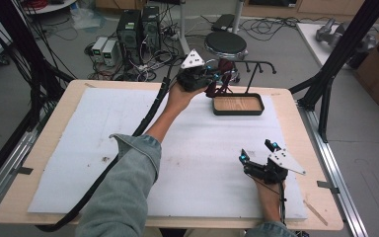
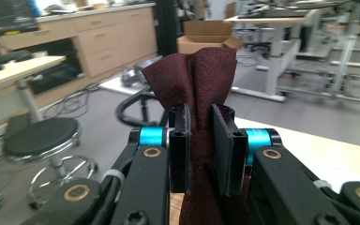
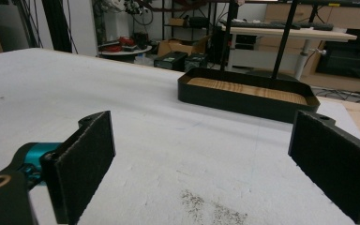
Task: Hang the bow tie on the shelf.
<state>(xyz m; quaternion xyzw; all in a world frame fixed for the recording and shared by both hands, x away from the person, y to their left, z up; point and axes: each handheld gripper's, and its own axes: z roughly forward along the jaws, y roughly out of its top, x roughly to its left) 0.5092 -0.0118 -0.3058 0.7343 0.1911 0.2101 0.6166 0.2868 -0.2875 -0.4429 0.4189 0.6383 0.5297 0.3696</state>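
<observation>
left gripper (image 1: 212, 79) raised over the far edge of the desk (image 1: 44, 195), just left of the black rack (image 1: 250, 74) that rises from the wood-floored tray (image 1: 238, 104). its fingers (image 2: 180, 147) are clenched on a dark red cloth (image 2: 201, 79), likely a necktie; in the left gripper view the fabric bunches up above the pads and runs down between them. in the high view the cloth (image 1: 222, 79) hangs off the gripper toward the tray's near-left corner, close to the rack's arm; cannot tell whether it touches it.

right gripper (image 1: 258, 152) rests low on the white foam mat (image 1: 79, 143), near right, well apart from the tray. its fingers (image 3: 82, 164) are released, spread wide, nothing between them; tray (image 3: 248, 101) ahead in its view.

step in hand, as judged: drape the cloth over the rack's arm.

how to do it well:
- keep the clench firm; grip is on a bunched fold, may slip.
- lift until the hanging tail clears the arm, then carry across.
- lower so both sides hang roughly even, else it may slide off.
- release only once the arm bears the weight.
- right gripper free to steady the tail or the tray if the rack tips.
</observation>
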